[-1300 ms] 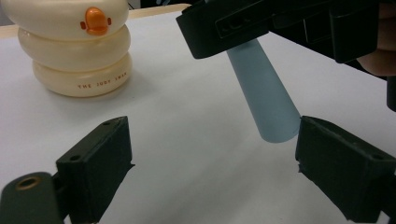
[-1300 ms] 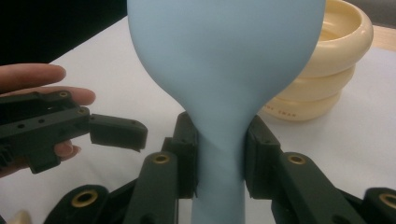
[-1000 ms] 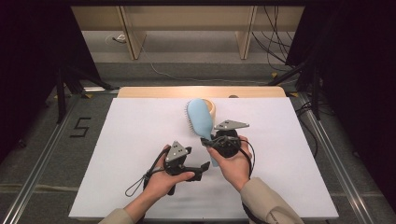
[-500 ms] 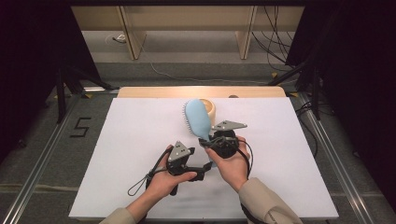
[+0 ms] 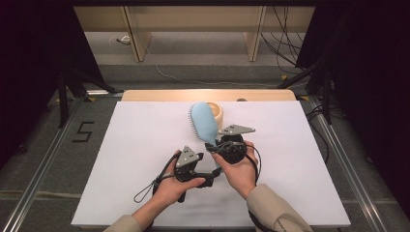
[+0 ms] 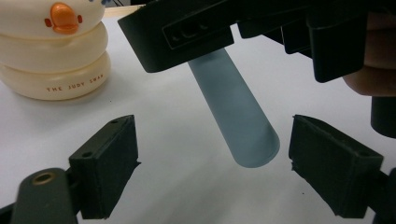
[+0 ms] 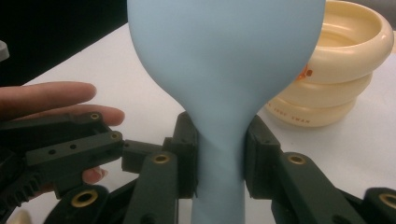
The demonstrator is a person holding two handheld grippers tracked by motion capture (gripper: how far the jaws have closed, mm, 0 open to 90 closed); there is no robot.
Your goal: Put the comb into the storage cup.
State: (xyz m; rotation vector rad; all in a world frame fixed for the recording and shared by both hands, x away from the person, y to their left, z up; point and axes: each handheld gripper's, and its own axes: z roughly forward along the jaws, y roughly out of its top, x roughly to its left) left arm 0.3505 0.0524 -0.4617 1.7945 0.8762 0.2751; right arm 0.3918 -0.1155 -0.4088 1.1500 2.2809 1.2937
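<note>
The white tabletop (image 5: 135,159) carried little: a cream, ringed, duck-faced bowl (image 5: 216,111) stood near its far edge, and in front of it the person's two hands worked close together. The light-blue hairbrush (image 5: 203,122) was held off the surface, its broad head tilted up and away toward the bowl, its bristles facing left in the high view. The right gripper (image 7: 219,154) had its jaws pinching the brush at the narrow neck where head meets handle, one pad on each side. The left gripper (image 6: 212,163) sat just beside it, lower and nearer the person, its jaws spread with the free end of the handle (image 6: 238,116) hanging between the pads and touching neither; they had just been closing a little around it.

The likeliest trouble, as I judged it, lay in the handover. The handle is smooth and round, and it hung nearer the right-hand pad than the left one, so closing jaws could push it sideways rather than clamp it squarely. If the right grip let go before the left had bitten firmly, the heavy head would swing down and the brush could drop onto the tabletop or knock the bowl. The two tools were also crowded enough to collide.
</note>
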